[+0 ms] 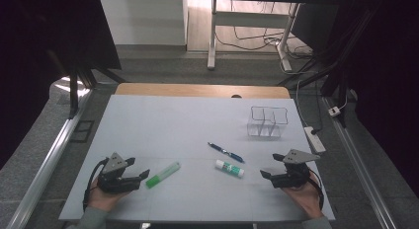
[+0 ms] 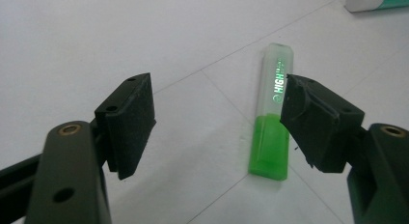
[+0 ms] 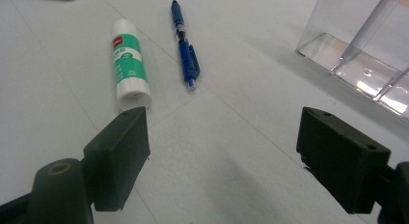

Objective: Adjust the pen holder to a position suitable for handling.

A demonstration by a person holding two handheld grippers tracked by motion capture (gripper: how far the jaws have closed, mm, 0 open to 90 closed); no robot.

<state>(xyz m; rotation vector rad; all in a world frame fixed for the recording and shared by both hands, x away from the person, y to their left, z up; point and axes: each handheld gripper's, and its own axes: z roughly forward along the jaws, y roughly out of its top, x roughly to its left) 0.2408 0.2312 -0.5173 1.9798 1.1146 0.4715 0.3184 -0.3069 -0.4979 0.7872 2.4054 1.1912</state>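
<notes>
At the near left of the table (image 1: 148, 115), the left gripper (image 1: 140, 169) rested with its jaws spread wide and empty, and the green highlighter (image 1: 163, 174) lay just beyond them, its near end by the right-hand jaw in the left gripper view but not pinched. The highlighter (image 2: 272, 113) looked light and stiff, a flat-sided plastic body with a clear cap and a solid green barrel; smooth and likely a little slippery, it would best be taken across the two flat sides near the middle. At the near right the right gripper (image 1: 271, 166) also stood wide open, holding nothing. A little farther in lay a glue stick (image 1: 229, 168), a round white tube with a green label that would roll if nudged, and beyond it a slim blue pen (image 1: 226, 152). Farthest, to the right, stood a clear holder (image 1: 267, 122) of hard, glossy plastic with upright dividers.
</notes>
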